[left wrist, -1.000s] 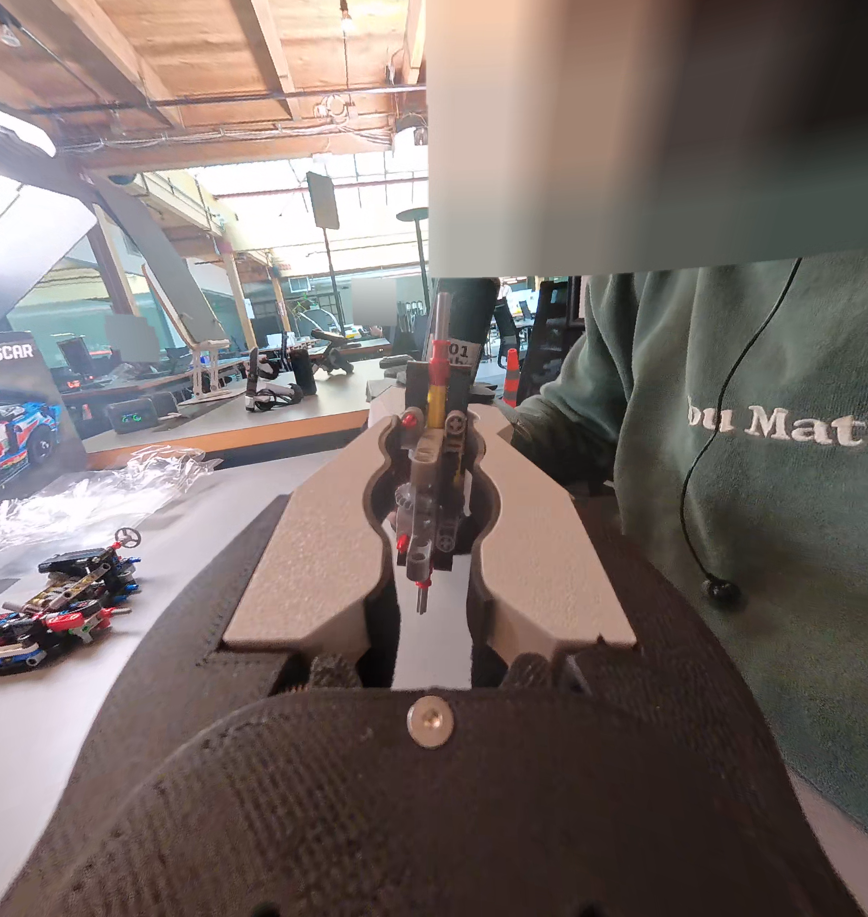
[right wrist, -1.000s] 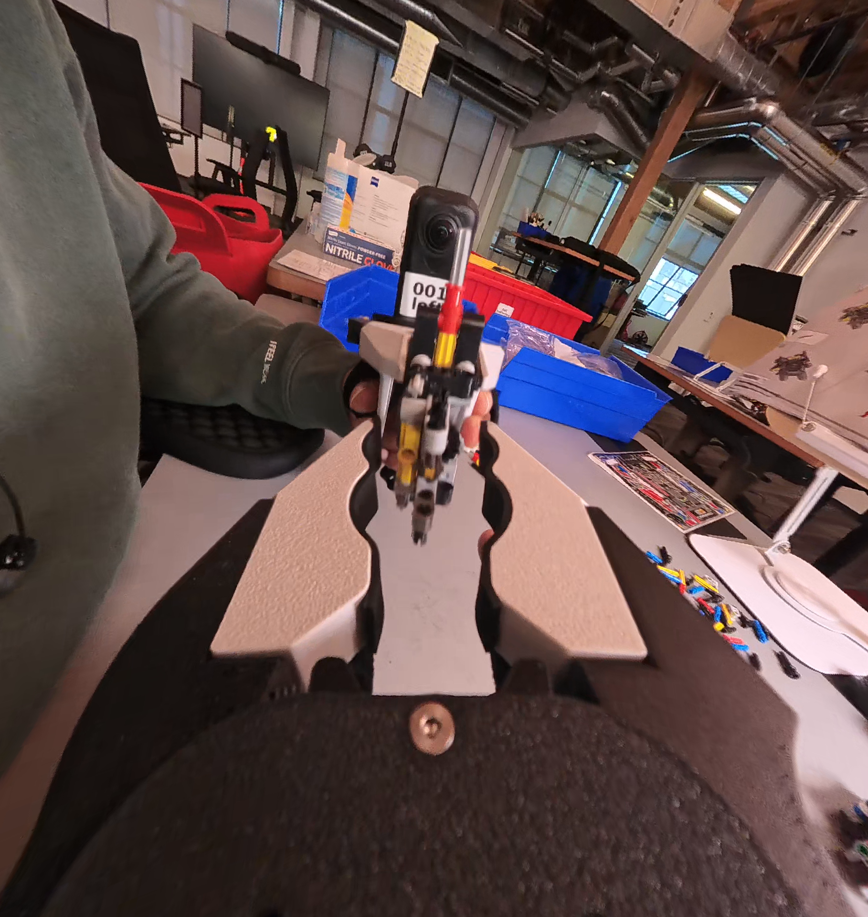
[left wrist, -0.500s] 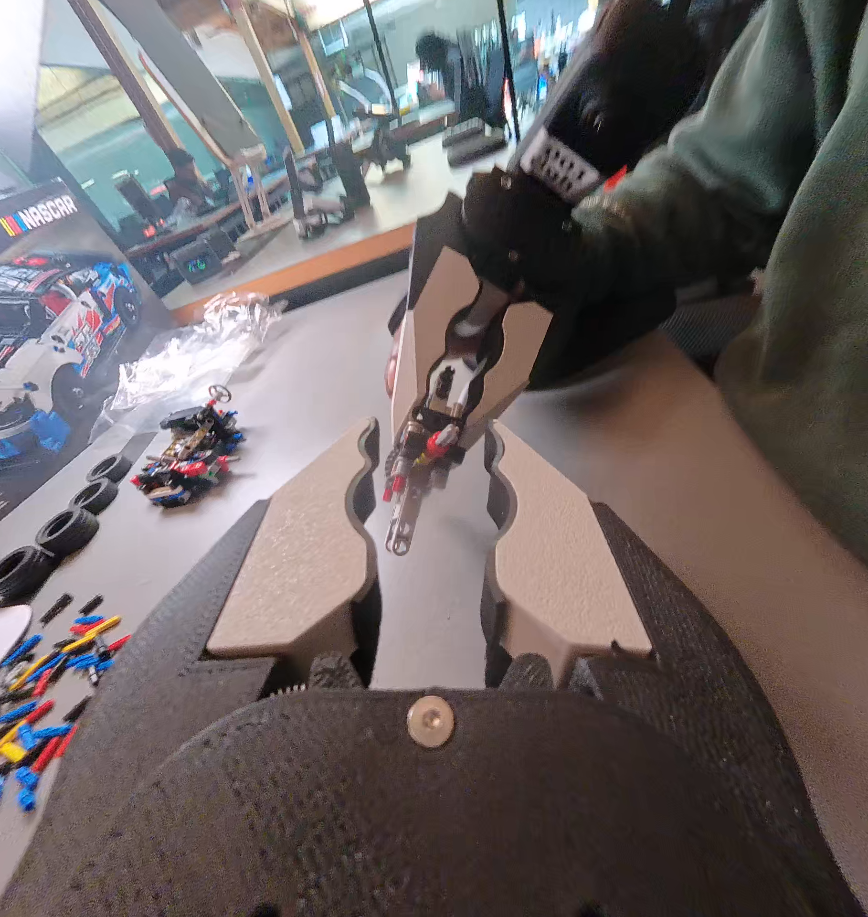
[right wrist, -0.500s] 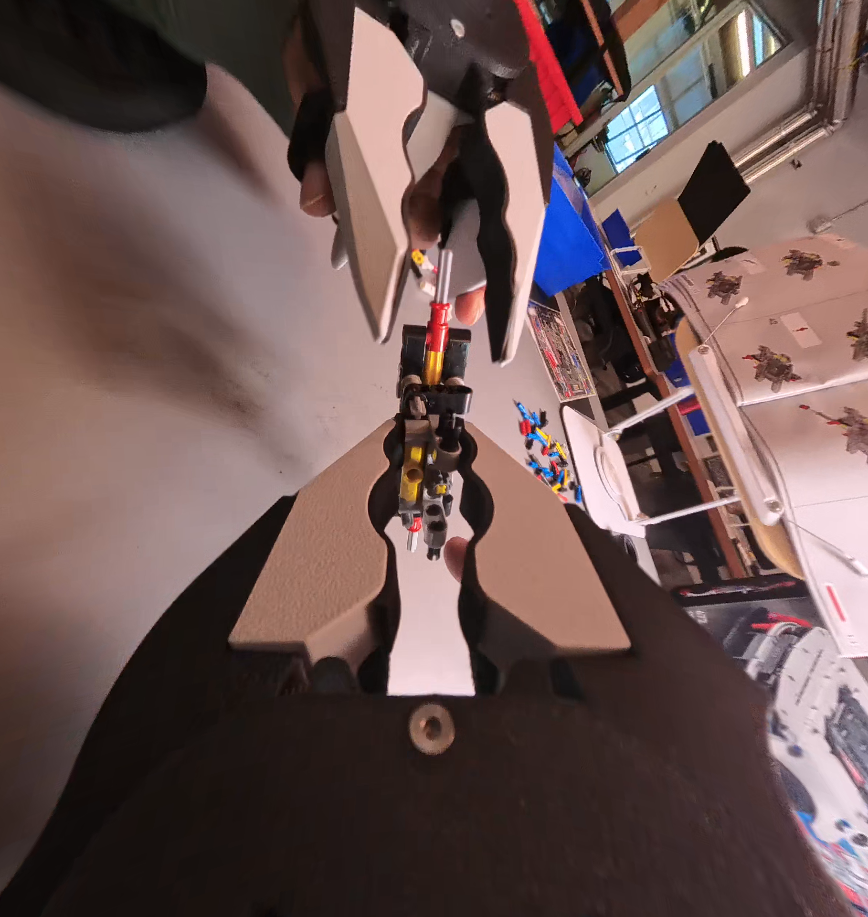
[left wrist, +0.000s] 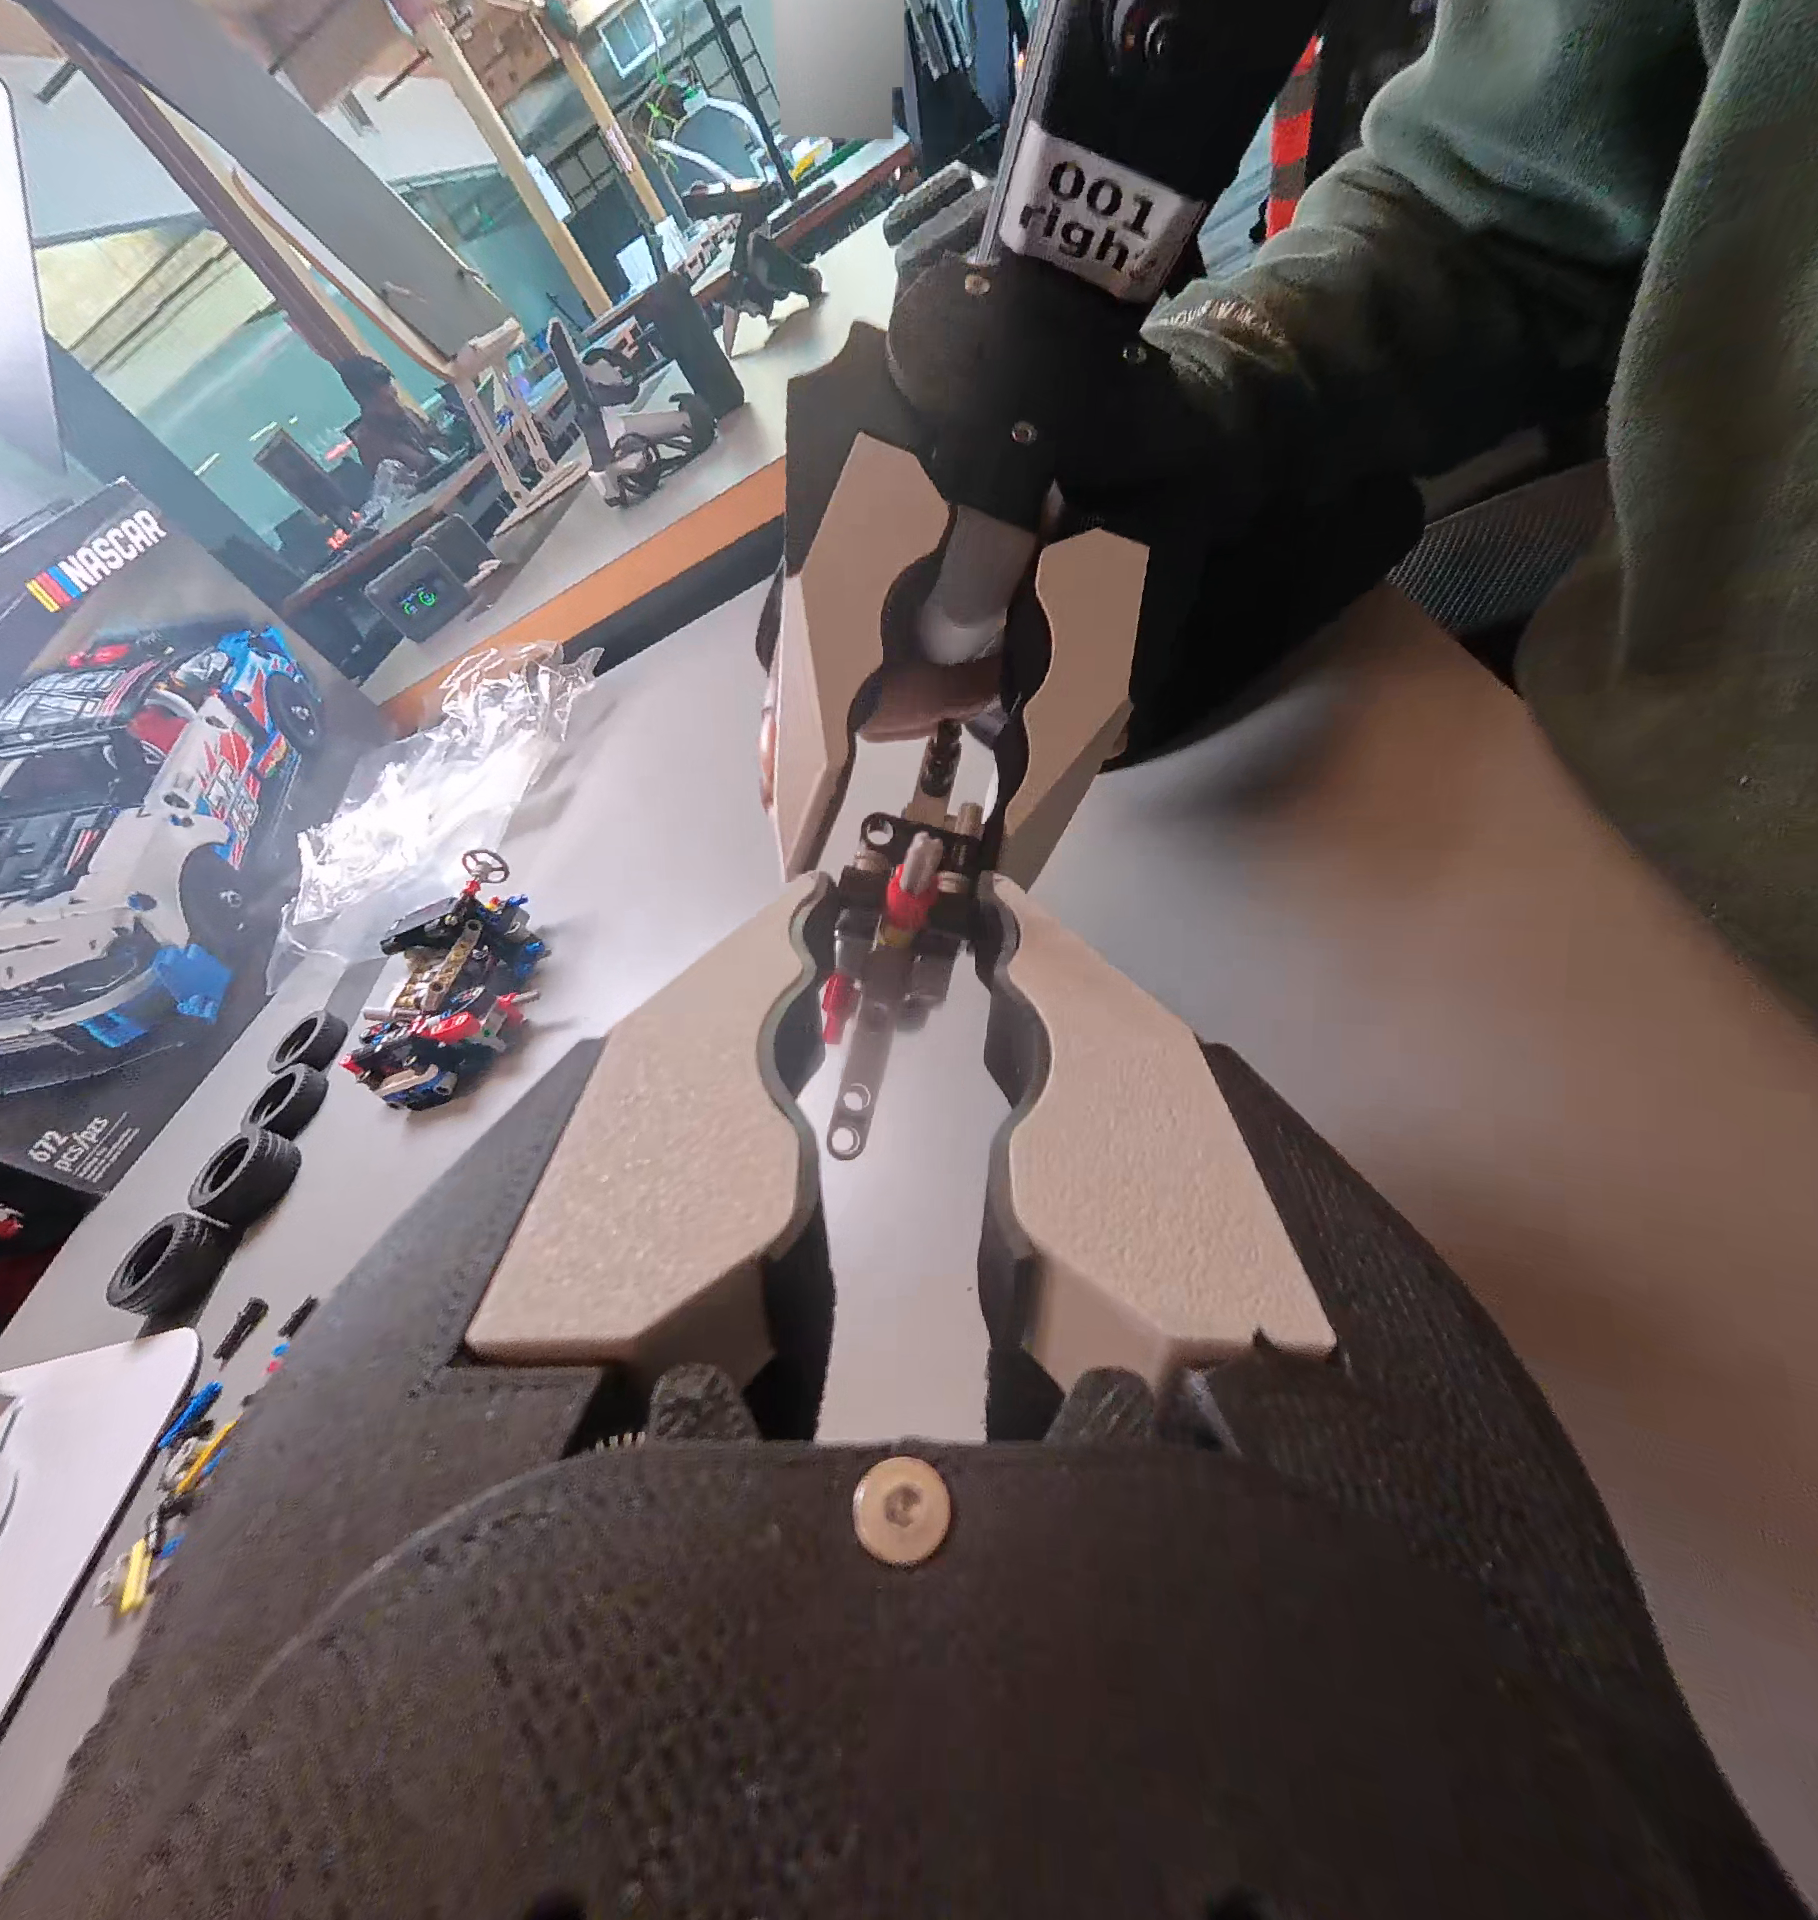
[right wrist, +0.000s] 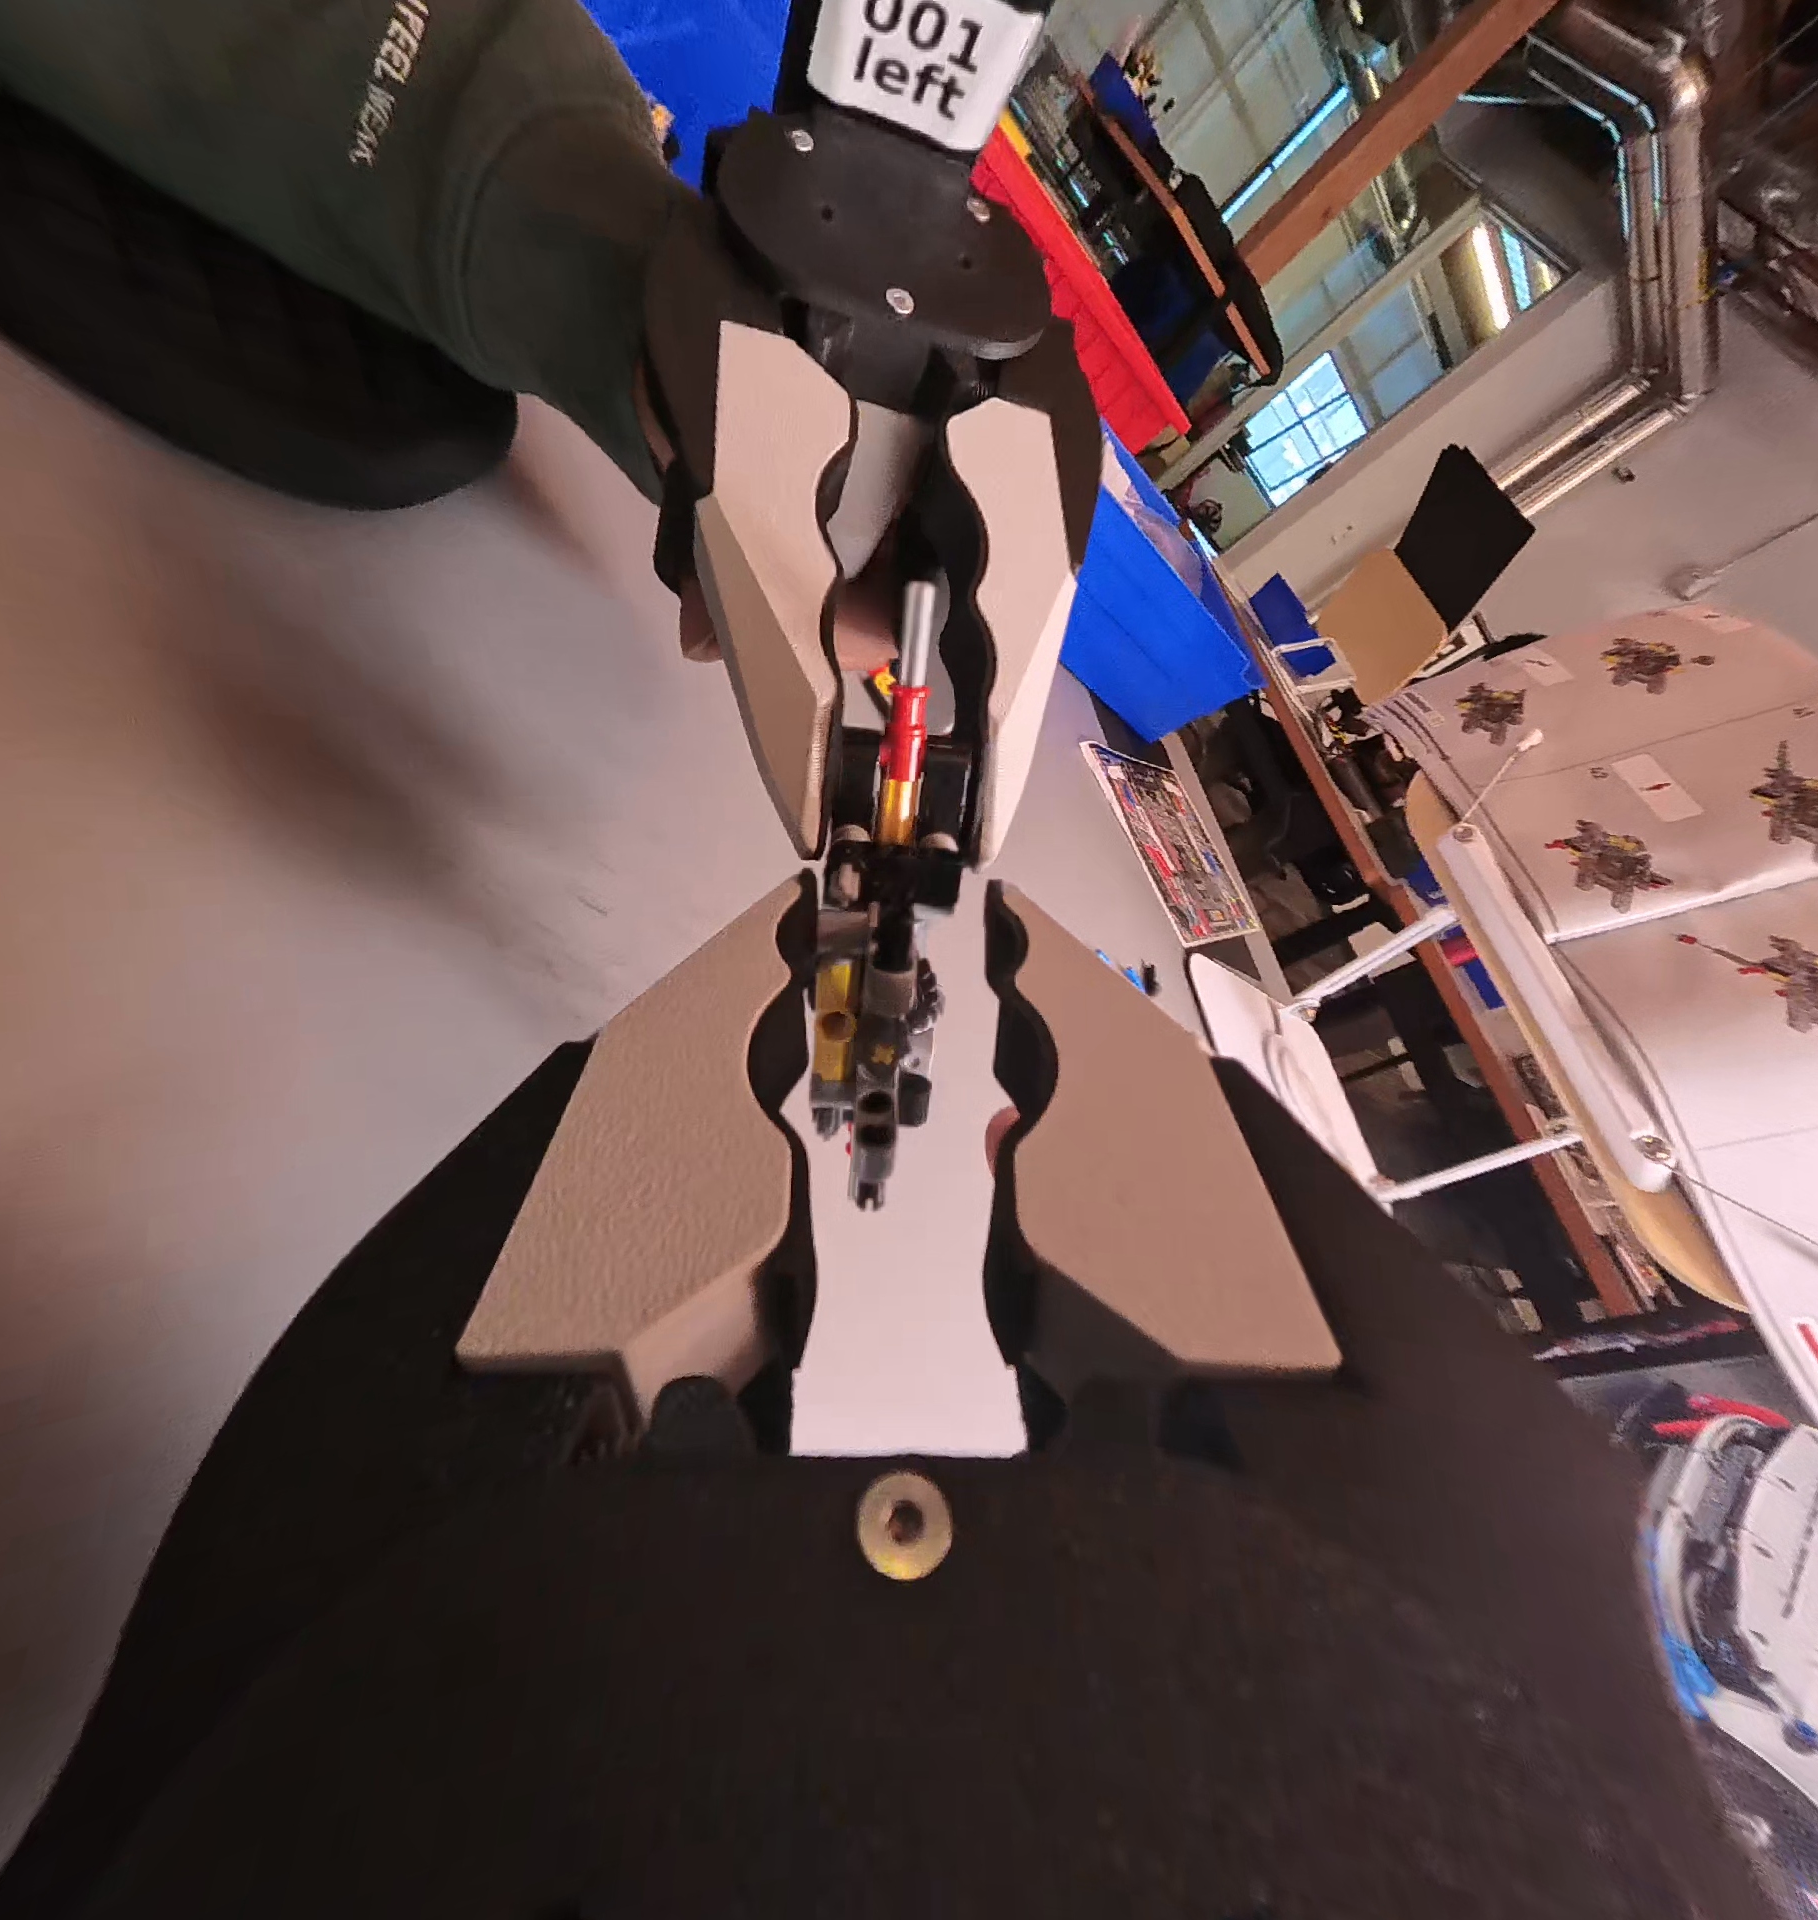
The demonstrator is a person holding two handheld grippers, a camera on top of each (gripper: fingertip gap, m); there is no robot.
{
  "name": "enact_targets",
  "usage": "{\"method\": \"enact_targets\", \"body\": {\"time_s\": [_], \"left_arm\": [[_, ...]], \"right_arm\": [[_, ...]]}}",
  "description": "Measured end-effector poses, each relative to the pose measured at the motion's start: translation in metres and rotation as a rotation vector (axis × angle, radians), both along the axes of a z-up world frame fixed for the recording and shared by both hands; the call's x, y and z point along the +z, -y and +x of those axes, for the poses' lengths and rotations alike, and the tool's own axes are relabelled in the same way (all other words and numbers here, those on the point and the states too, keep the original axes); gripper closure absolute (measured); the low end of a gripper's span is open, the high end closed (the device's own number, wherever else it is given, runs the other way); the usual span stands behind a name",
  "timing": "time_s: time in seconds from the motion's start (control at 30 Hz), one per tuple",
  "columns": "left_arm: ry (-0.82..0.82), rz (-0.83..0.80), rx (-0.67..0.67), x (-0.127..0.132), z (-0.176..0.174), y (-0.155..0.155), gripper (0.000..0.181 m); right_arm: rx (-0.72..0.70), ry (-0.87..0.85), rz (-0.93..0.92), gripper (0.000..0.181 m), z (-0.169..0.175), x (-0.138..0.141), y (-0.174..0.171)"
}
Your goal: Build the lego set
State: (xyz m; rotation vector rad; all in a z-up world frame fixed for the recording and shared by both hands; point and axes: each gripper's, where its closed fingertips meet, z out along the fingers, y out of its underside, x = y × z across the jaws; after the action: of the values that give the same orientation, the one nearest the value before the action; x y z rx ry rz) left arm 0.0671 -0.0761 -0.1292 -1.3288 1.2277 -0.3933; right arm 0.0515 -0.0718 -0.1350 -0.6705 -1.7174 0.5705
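Clearly the left gripper clamps the lego assembly; right gripper narrowed around it, grip unclear; white labels top both.

We see the chassis on the table, the tyres beside it. Behind both lies the box. The bag sits behind the chassis.

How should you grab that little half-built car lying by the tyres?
Probably from straight above, pinching the half-built car across its narrow middle, a finger on each long side. It lies flat, long and thin, and the steering wheel sticking up at its far end looks fragile.
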Motion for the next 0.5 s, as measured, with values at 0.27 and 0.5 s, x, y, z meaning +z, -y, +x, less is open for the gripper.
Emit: {"method": "enact_targets", "body": {"time_s": [0.27, 0.5], "left_arm": [[0.092, -0.037, -0.025, 0.011, 0.003, 0.003, 0.158], [0.119, -0.087, -0.007, 0.01, 0.0, 0.001, 0.149]], "right_arm": [[0.051, -0.025, -0.16, 0.158, 0.002, 0.01, 0.007], [0.084, -0.02, -0.257, 0.158, 0.002, 0.009, 0.007]]}}
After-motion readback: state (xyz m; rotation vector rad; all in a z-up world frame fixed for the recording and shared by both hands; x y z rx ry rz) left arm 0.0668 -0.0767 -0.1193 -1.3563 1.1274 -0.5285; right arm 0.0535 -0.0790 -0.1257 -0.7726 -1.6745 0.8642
